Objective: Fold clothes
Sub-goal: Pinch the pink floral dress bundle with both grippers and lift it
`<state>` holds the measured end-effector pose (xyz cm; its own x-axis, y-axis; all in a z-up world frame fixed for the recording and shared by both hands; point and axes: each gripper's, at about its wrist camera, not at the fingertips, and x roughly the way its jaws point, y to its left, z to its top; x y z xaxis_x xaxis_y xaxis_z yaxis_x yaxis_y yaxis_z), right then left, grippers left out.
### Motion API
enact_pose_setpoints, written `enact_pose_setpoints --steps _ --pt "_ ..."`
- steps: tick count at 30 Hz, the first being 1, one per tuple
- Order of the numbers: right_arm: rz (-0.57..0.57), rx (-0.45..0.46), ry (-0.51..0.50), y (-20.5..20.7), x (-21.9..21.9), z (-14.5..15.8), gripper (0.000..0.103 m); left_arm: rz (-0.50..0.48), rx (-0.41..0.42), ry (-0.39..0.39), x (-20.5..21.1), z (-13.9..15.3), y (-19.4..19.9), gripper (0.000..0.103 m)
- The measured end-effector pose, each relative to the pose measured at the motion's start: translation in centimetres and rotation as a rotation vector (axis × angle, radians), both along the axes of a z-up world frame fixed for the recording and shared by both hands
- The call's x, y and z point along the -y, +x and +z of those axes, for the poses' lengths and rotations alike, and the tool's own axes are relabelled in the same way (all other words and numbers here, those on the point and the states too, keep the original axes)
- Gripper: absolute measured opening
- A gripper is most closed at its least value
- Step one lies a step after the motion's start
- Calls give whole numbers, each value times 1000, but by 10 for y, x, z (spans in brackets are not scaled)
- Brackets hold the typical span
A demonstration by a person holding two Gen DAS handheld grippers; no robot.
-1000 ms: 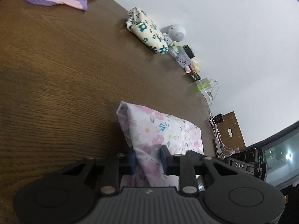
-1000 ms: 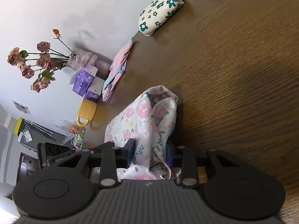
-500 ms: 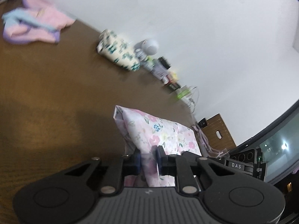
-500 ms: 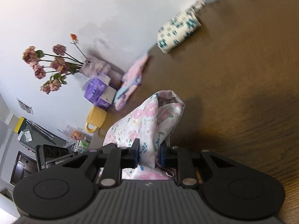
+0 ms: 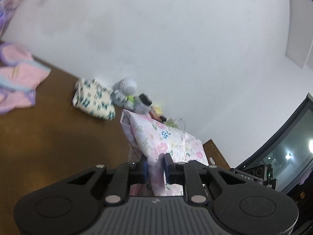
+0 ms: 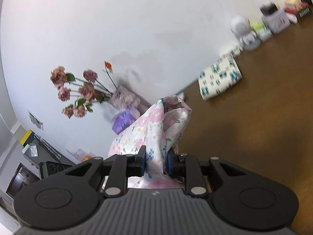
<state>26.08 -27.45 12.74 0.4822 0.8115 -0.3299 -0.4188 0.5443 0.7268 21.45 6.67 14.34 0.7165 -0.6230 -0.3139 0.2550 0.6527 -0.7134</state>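
Floral garment (image 5: 166, 137) clamped between both grippers, raised above brown table (image 5: 49, 141).
Left wrist view: left gripper (image 5: 155, 169) pinches one bunched edge. Right wrist view: right gripper (image 6: 155, 162) fingers closed on garment's other edge; folded green-flowered cloth (image 6: 220, 78) lies by wall.

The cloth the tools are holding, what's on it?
Pink flowers, small blue ones and green leaves on the pale cloth, clearest in the left wrist view.

Plain white wall (image 5: 176, 39) seen behind brown wooden table (image 5: 49, 137). Dark-framed window (image 5: 289, 146) at right, lights reflected in glass. Dried flowers (image 6: 78, 94) set against wall. Dark wooden door (image 6: 17, 178) glimpsed at lower left.
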Motion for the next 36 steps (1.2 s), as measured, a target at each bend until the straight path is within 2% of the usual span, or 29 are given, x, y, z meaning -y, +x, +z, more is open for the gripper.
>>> enact_pose_setpoints --steps 9,15,20,26,36 --pt "-64 85 -53 45 -18 64 19 40 53 24 1 58 64 14" --pt "-97 114 -95 97 -36 86 19 85 51 62 3 67 122 14" --pt "-102 95 -135 153 -50 74 19 112 23 84 2 59 177 14" --pt "-110 53 -159 216 -61 38 19 121 -29 109 0 26 239 14" --pt "-107 -21 -150 294 -80 -27 19 133 -110 102 -13 -39 313 14"
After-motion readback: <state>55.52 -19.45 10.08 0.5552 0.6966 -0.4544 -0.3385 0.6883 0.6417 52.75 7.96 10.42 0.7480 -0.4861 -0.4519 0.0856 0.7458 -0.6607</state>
